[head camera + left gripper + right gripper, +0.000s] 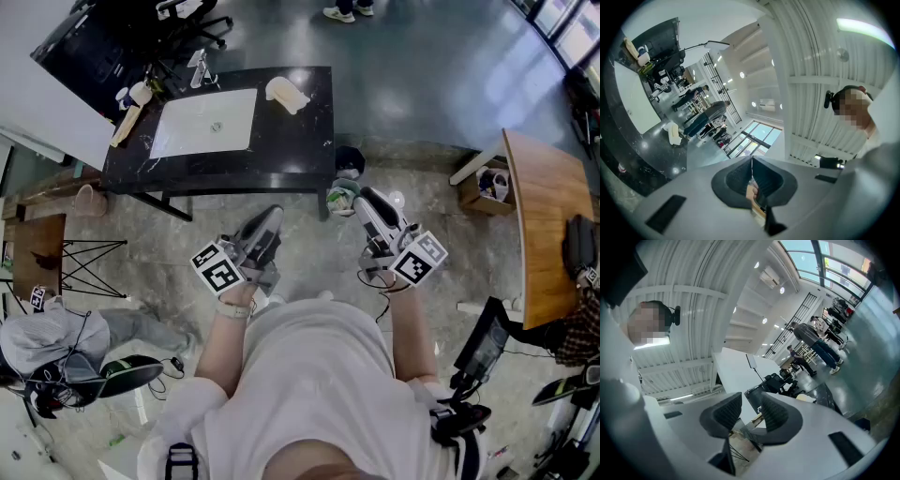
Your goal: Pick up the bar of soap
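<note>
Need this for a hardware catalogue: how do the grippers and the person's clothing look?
The left gripper and right gripper have pale grey bodies, dark ribbed jaws and a white cube with black square markers. A black cable hangs by the right one. The person wears a white short-sleeved shirt.

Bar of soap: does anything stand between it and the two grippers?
Nothing visible does. The bar of soap lies alone on the black counter, right of the sink; the left gripper and right gripper hang short of its front edge.
</note>
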Tool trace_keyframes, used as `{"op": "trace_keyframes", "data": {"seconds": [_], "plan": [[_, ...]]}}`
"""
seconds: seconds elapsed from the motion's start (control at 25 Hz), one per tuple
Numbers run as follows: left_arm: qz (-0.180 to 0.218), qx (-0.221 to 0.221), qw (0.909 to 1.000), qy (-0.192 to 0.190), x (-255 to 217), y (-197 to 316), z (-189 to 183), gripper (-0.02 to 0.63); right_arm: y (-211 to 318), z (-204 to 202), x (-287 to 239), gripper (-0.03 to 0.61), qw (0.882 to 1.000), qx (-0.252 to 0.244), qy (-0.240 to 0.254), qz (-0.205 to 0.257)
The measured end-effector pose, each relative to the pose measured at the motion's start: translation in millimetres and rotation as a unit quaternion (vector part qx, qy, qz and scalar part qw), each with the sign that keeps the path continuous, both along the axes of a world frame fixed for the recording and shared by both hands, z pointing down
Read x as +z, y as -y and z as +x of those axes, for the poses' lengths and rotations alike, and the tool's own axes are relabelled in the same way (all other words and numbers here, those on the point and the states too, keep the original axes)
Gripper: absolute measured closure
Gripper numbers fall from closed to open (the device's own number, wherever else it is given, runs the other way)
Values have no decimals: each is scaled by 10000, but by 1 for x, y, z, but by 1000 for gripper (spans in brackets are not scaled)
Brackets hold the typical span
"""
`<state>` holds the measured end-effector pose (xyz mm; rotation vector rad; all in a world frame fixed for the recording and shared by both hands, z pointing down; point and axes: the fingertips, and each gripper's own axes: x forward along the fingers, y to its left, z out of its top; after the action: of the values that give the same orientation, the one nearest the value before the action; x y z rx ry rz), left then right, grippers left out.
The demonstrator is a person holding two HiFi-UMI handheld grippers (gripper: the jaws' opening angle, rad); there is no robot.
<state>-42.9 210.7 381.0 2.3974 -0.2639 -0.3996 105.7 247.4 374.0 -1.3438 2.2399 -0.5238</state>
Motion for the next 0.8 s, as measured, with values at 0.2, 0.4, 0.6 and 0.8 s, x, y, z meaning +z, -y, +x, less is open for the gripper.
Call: {"op": "trace_keyframes", "data": {"seconds": [0.2,0.4,0.6,0.8], "plan": [[22,-98,9999,-46,1,2,1,606,2,6,5,437,10000,-23,15,-18],[-23,-122,9999,-56,8,7,4,606,4,10,10,437,10000,-9,6,-56],[-50,-85,9999,-117,13,23,4,606,20,11,16,437,9999,48,6,-114],[-167,-72,9997,-130,29,83,5,606,77,11,28,437,9998,73,-22,-199]]}}
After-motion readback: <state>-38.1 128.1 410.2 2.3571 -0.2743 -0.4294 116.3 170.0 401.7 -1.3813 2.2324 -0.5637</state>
